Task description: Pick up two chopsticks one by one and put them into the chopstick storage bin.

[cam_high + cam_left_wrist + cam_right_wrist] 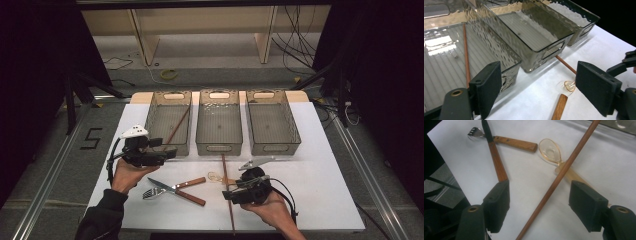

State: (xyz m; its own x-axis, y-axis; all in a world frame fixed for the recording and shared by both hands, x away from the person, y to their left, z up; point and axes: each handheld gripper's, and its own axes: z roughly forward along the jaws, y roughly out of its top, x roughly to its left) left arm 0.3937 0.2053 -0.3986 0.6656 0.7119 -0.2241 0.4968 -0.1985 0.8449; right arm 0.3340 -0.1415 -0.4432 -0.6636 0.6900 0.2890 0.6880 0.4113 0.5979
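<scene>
Sorting cutlery at the table. Straddling the loose chopstick (559,177) with the right gripper (539,205), jaws spread wide, pads clear of the wood on both sides and nothing gripped. Lying on the white table (320,200) along the 12-to-6 line, just in front of the middle bin (219,145), and crossing over the handle of the clear spoon (550,151). Over at 9 o'clock from that gripper, a crossed knife (497,162) and fork (474,131).

Hovering at the near end of the left bin (150,117) with the left gripper (169,149), likewise gaping and empty (a second chopstick (466,55) already inside that bin, leaning toward 1 o'clock).

Most likely to go wrong: closing right where stick and spoon overlap. Could pinch both at once, or flick the light spoon toward 10 o'clock. Could also squeeze the round shaft sideways out of the flat pads and send it rolling toward the knife and fork.

Worth watching too: taking so long a stick near one end. Likely to droop or pivot in the grip, then catch a bin's rim on the way toward 11 o'clock and knock the bin back or drop short. Some risk as well of crowding the left gripper parked on that same path.
</scene>
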